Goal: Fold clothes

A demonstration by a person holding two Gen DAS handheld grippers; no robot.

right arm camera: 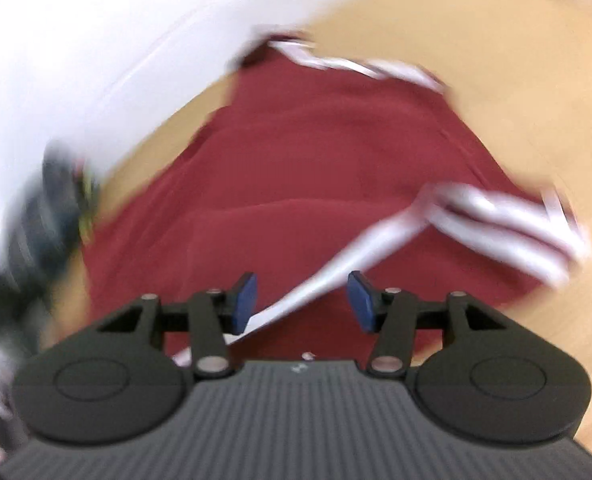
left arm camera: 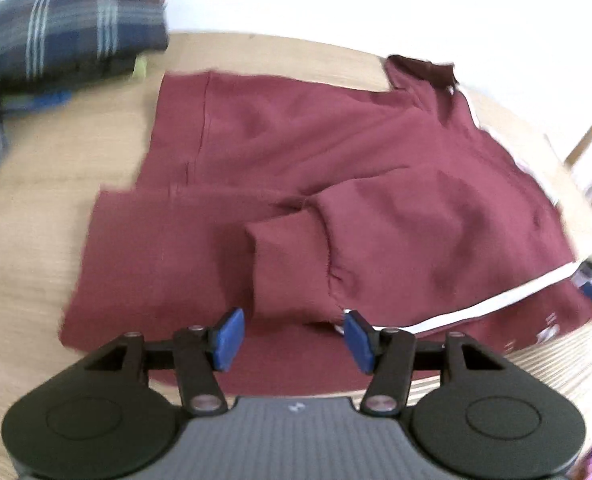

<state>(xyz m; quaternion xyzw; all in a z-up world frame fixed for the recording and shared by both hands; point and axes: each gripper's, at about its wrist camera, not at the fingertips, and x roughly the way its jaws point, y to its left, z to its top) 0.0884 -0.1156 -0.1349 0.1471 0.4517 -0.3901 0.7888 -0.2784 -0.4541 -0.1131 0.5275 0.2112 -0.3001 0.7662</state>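
The maroon sweatshirt (left arm camera: 296, 184) lies flat on the wooden table (left arm camera: 35, 220), one cuffed sleeve (left arm camera: 291, 268) folded across its near edge — left gripper (left arm camera: 293, 338) and right gripper (right arm camera: 302, 302) both hover part-open, gripping nothing, likely lining up the next fold.

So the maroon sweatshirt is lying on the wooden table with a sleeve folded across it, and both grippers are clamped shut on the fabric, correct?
Not quite. The maroon sweatshirt does lie on the wooden table with a sleeve folded across it, but neither gripper is clamped. The left wrist view shows the left gripper with its jaws apart and nothing pinched; the right wrist view shows the right gripper open too, above the cloth.
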